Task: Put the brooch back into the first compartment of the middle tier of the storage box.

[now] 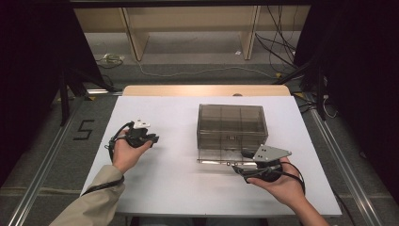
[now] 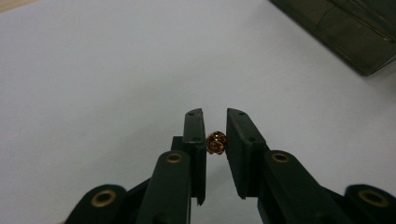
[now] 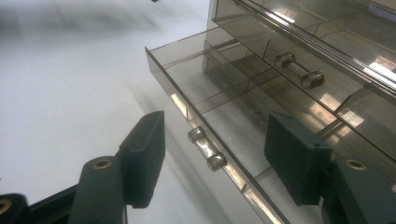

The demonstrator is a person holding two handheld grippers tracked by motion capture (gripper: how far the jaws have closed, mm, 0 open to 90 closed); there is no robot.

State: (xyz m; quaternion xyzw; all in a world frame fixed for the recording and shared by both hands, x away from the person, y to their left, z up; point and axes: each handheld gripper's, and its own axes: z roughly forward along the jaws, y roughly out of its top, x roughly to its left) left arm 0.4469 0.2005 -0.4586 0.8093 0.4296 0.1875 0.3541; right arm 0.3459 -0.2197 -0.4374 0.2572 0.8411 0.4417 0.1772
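Observation:
My left gripper (image 2: pixel 215 125) is shut on a small golden bead (image 2: pixel 217 143), which it pinches between its pads a little above the white tabletop. In the high view this gripper (image 1: pixel 151 139) is left of the smoky clear drawer box (image 1: pixel 232 121). The box's bottom drawer (image 1: pixel 220 156) is pulled out toward me, and its compartments (image 3: pixel 196 77) look bare. My right gripper (image 1: pixel 241 162) is at the drawer's front right. Its jaws stand open on either side of the drawer's clear knob handle (image 3: pixel 207 148) without touching it; right gripper (image 3: pixel 219 156).
The upper drawer is pushed in, with its own handle (image 3: pixel 299 71). The white table sheet (image 1: pixel 174 174) spreads wide around the box. A wooden table edge (image 1: pixel 207 90) runs along the back, with cables and shelving on the floor beyond.

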